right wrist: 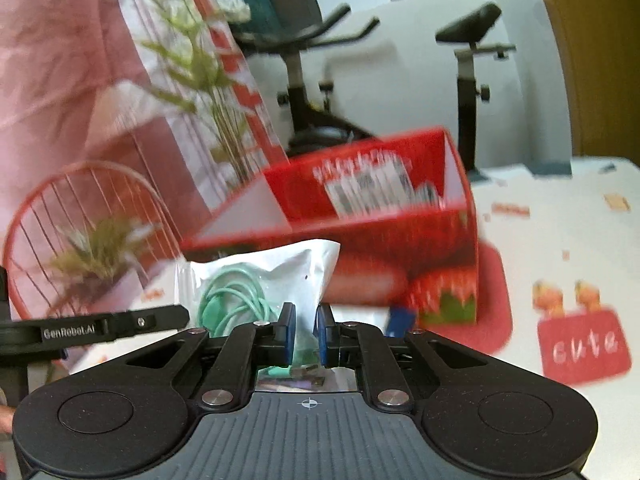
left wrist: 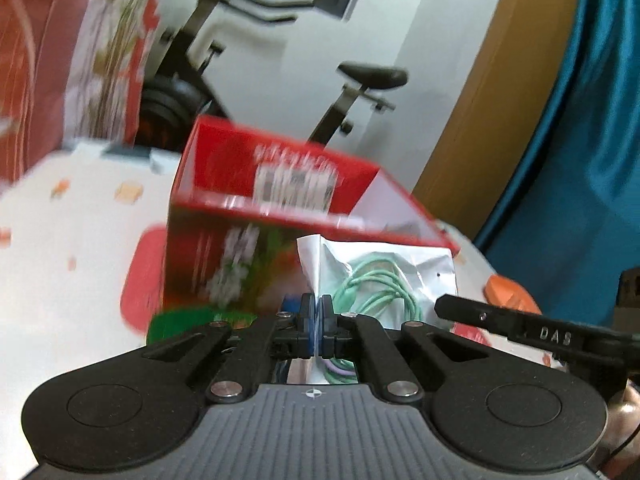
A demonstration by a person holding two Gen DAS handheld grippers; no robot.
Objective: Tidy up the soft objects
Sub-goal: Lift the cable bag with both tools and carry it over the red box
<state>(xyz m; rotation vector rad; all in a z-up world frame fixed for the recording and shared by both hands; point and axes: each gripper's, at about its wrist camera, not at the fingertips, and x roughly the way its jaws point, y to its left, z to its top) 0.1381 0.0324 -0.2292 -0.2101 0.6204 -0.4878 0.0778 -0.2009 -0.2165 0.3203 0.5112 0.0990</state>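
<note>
A clear plastic bag (left wrist: pixel 400 264) holding a coiled mint-green cable (left wrist: pixel 376 280) hangs just above the table, in front of an open red cardboard box (left wrist: pixel 280 184). My left gripper (left wrist: pixel 317 304) is shut on the bag's left edge, with the film pinched between its blue pads. In the right wrist view the same bag (right wrist: pixel 288 268) is caught at its right edge by my right gripper (right wrist: pixel 306 316), whose pads press on the film with a narrow gap between them. The red box (right wrist: pixel 380 208) stands right behind the bag. Each view shows a black side arm of the other gripper beside the bag.
The table wears a white cloth (right wrist: pixel 560 240) with red and orange prints. An exercise bike (right wrist: pixel 304 80) stands behind the table against a white wall. A red wire chair with plants (right wrist: pixel 60 220) is at the left, a blue curtain (left wrist: pixel 580 160) at the right.
</note>
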